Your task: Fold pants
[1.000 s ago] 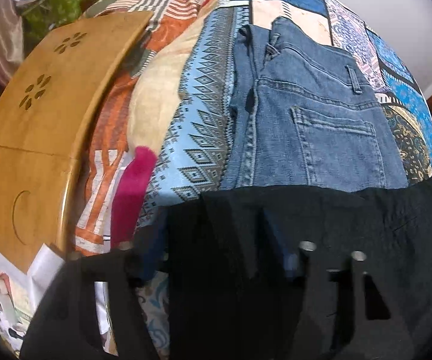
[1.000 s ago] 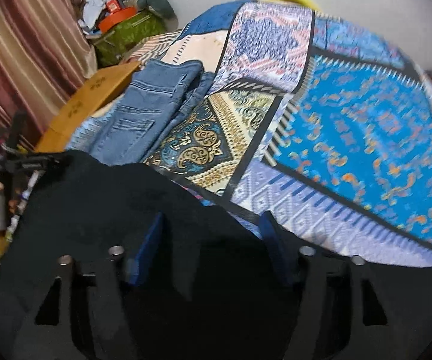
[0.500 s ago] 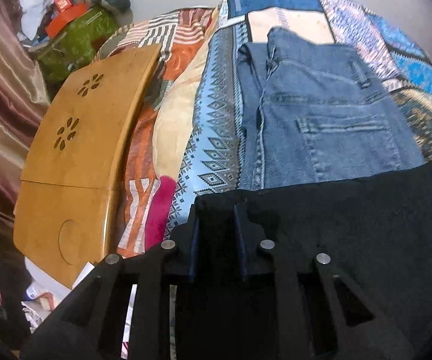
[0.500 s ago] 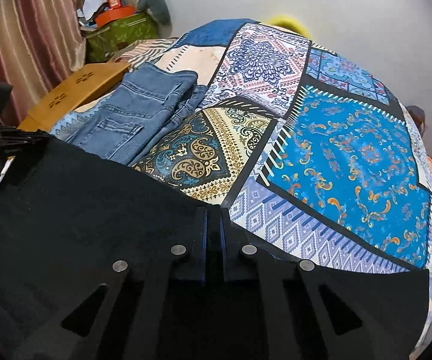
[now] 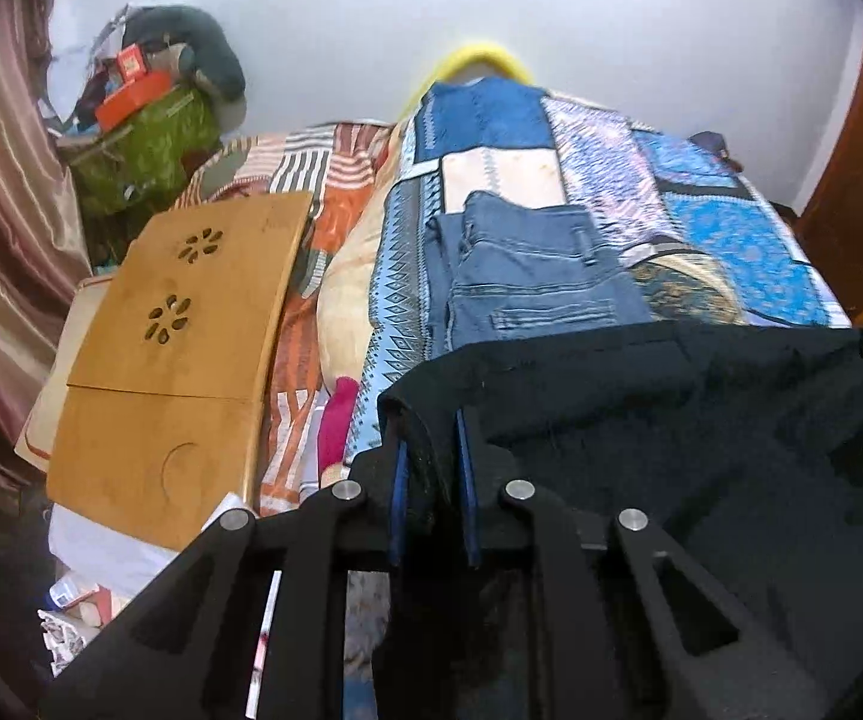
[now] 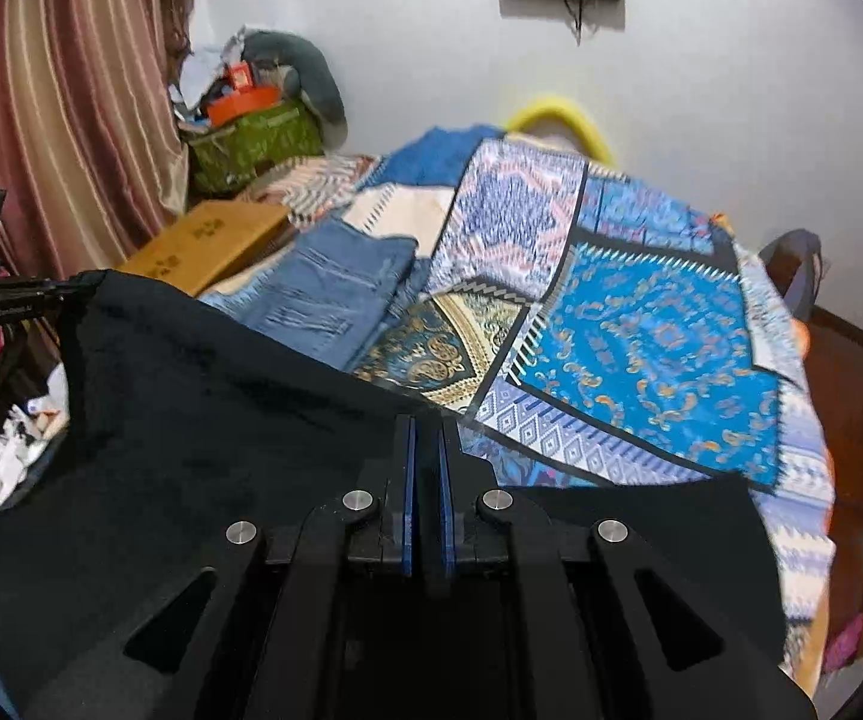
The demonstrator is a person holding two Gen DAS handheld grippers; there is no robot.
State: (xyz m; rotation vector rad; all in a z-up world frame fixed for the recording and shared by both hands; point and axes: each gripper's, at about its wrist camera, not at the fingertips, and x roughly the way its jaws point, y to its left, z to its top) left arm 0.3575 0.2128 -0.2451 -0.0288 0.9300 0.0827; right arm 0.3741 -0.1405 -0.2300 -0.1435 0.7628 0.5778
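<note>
Black pants (image 5: 671,420) lifted higher than a second ago, stretched above bed (image 6: 659,348), near folded jeans (image 5: 527,282). Left gripper (image 5: 431,468) jaws pinched one corner; right gripper (image 6: 425,480) jaws pressed on other. Likely ready for laying flat.

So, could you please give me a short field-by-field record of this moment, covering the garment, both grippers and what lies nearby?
garment: black pants, stretched between both grippers above the bed
left gripper: shut on one corner of the black pants
right gripper: shut on the other corner
surface: patchwork bedspread
already folded: blue jeans, lying on the bedspread beyond the black pants
beside bed: wooden lap table, to the left
stage: fold not yet made
</note>
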